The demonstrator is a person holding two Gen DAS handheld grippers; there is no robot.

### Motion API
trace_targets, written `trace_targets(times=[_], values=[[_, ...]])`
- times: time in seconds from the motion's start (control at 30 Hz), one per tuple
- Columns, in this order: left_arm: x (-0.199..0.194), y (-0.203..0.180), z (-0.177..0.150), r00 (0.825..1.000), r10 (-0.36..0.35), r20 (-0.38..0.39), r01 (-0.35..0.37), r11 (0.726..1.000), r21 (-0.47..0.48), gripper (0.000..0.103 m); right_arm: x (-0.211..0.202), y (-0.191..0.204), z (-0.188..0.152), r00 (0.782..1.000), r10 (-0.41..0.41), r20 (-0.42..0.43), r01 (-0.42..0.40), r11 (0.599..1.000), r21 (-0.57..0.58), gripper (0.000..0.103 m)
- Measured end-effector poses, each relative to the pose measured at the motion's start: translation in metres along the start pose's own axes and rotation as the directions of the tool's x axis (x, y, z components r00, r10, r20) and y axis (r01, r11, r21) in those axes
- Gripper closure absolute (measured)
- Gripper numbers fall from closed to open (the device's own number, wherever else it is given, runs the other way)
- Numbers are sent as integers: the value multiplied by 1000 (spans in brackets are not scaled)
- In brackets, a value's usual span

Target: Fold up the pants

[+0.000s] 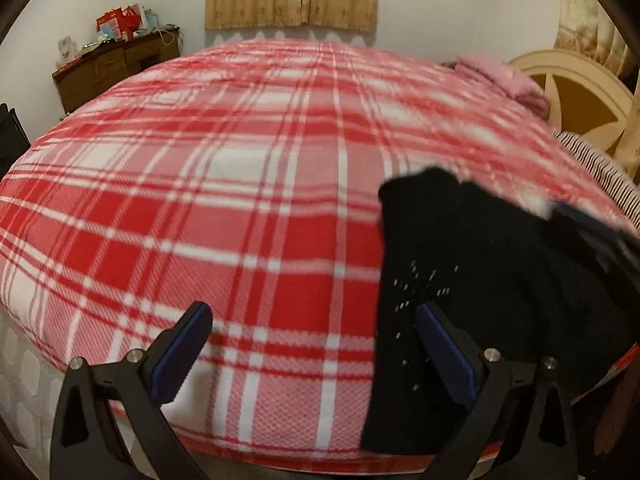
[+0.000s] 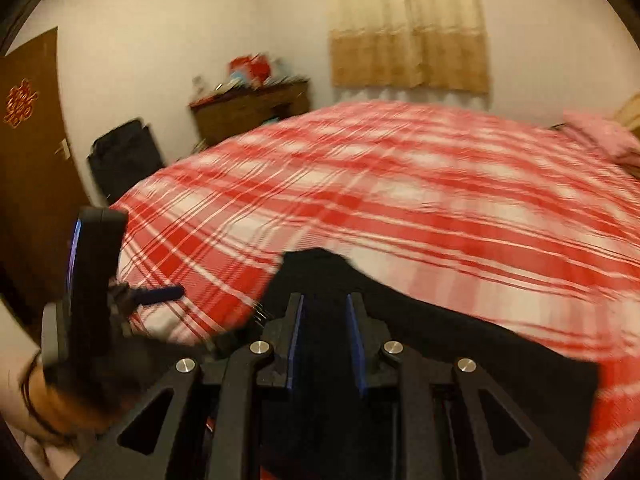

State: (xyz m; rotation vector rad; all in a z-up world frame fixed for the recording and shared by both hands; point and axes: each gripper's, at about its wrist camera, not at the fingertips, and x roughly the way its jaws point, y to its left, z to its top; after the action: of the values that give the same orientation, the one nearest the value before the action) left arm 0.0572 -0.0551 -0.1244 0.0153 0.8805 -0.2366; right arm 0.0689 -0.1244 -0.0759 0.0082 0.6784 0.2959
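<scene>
Black fabric pants (image 1: 472, 280) bunched on the red-and-white plaid blanket (image 1: 240, 200), long axis unclear.
Left gripper (image 1: 316, 344) jaws spread wide; right gripper (image 2: 325, 320) pinching the fabric.

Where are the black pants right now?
The black pants lie at the near right edge of the plaid bed, beside the open left gripper; the right gripper pinches them.

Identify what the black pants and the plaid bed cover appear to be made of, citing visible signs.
Black pants: soft matte fabric, probably knit; it slumps in folds, with tiny shiny flecks. Plaid bed cover: looks like fleece or woven cloth; a fine nubbly texture shows near the edge.
</scene>
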Motion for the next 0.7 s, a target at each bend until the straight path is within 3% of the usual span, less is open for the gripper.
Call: trace_targets(times=[0.1,0.13,0.27,0.43,0.57,0.63,0.7], values=[[6,2,-6,1000,17,-26,-17,1000,1,0,52,7,11,994,26,-103,-27,1000,-9,80],[7,4,-8,999,15,-30,-15,1000,-4,0,76,7,10,985,-7,-174,3,1000,-23,80],[7,2,-13,999,38,-9,-38,999,10,0,97,16,23,980,-60,-190,46,996,-77,77],[6,1,-15,999,44,-4,-44,999,9,0,109,3,33,977,-19,-212,20,1000,4,75],[5,3,-16,1000,26,-2,-26,1000,14,0,85,-16,35,990,61,-127,-39,985,171,75],[4,3,-16,1000,19,-1,-19,1000,16,0,50,-30,34,997,81,-21,-73,963,260,75],[4,3,-17,1000,19,-2,-19,1000,15,0,22,-38,31,997,75,21,-78,956,284,75]])
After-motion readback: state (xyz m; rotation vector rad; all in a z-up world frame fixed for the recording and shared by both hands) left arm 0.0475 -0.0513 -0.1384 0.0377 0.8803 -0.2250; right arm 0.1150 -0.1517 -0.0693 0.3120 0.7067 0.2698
